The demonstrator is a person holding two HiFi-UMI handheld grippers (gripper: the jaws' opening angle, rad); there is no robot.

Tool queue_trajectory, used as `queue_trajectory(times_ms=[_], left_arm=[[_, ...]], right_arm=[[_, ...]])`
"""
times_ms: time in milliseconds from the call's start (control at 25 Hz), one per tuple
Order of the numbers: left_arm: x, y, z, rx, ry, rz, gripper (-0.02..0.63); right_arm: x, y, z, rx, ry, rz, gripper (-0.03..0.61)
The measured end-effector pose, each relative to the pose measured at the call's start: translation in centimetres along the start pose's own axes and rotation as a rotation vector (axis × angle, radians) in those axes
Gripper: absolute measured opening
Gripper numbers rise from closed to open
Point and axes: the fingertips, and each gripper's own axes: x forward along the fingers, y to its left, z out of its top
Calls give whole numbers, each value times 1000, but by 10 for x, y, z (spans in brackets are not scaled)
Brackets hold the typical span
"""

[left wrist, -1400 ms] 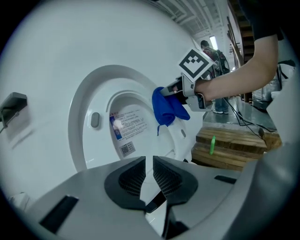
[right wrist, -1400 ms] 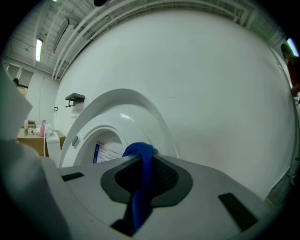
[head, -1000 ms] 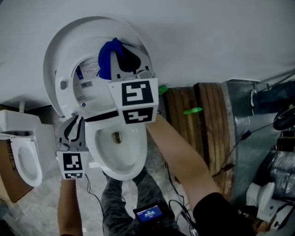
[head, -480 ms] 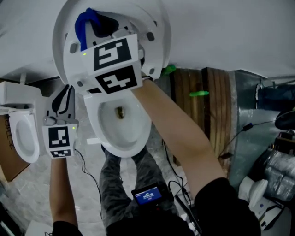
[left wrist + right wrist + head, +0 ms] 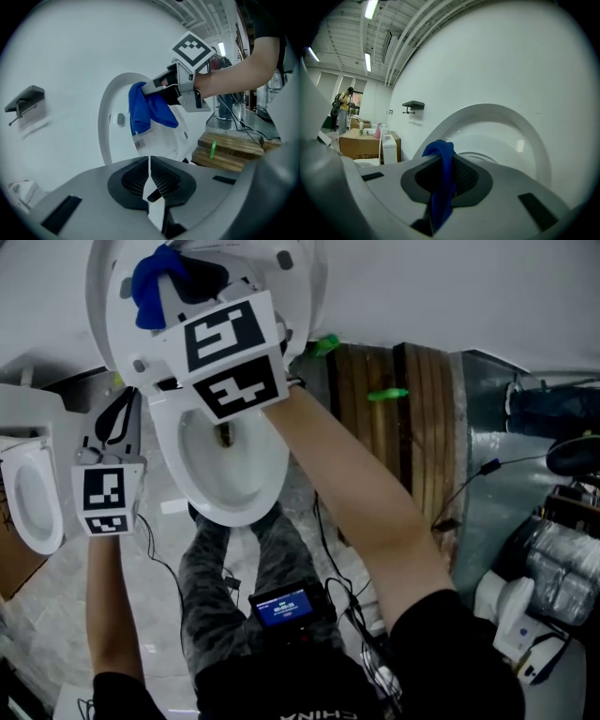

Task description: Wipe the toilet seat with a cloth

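Blue cloth (image 5: 153, 285) is lying pressed against the inner face of the raised toilet seat (image 5: 106, 131), near its upper edge in the head view. One end is bunching on the seat while the rest is hanging down between the jaws. The right gripper (image 5: 192, 279) is holding it, with the jaws clamped on the cloth and the fabric filling the gap between the pads. The right forearm is reaching across above the open bowl (image 5: 220, 512).

The left gripper (image 5: 150, 164) is hovering to the left of the bowl, apart from the seat and pointing towards it. Its jaws have just been closing and are now sitting together, with nothing between them.

Further out, a second toilet (image 5: 23, 493) is standing on the floor at the left edge of the head view. A wooden pallet (image 5: 412, 427) is lying to the right of the bowl, with a small green object (image 5: 387, 393) resting on it. A device with a lit blue screen (image 5: 284, 606) is showing at the person's waist.
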Motion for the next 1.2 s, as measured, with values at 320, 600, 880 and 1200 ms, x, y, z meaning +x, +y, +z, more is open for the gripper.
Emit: queue_trajectory(times_ms=[320,600,880,1200], left_arm=[[-33,5,72,-13,-26,-15,12],[-69,-2,143,-75,-47,-47,12],[-100,-19,168,-157,-22,-65,12],[-118,-56,169,-182,8,-49,12]], right_arm=[[-79,-29,40,101,35,-65,48],[-145,-40,69,149,70,-61,48],[-202,-31,58,88,112,10,48],[-236,-23,8,89,184,115,48]])
